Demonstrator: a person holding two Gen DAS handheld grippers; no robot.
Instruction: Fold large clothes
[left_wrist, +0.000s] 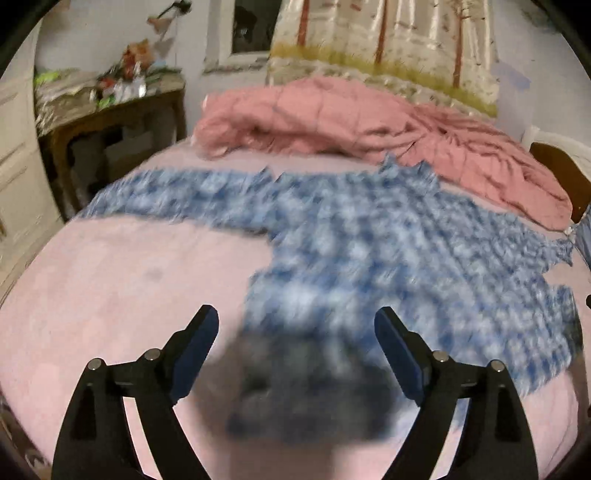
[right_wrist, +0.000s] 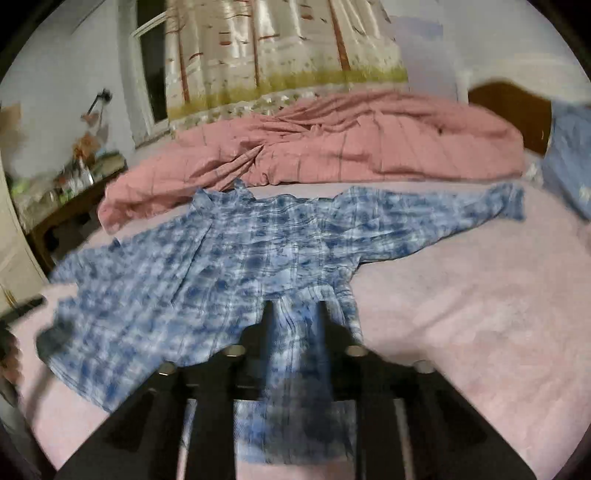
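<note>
A blue and white plaid shirt (right_wrist: 236, 266) lies spread on the pink bed sheet (right_wrist: 461, 302), sleeves out to both sides. It also shows, blurred, in the left wrist view (left_wrist: 388, 251). My left gripper (left_wrist: 295, 325) is open, its jaws wide apart just above the shirt's near hem. My right gripper (right_wrist: 295, 314) is shut on the shirt's bottom hem, with cloth pinched between the fingers (right_wrist: 267, 317).
A crumpled pink duvet (right_wrist: 332, 144) lies along the far side of the bed. A cluttered wooden side table (left_wrist: 110, 110) stands at the left. A blue pillow (right_wrist: 569, 158) and a wooden headboard (right_wrist: 509, 107) are at the right. A curtain (right_wrist: 280, 48) hangs behind.
</note>
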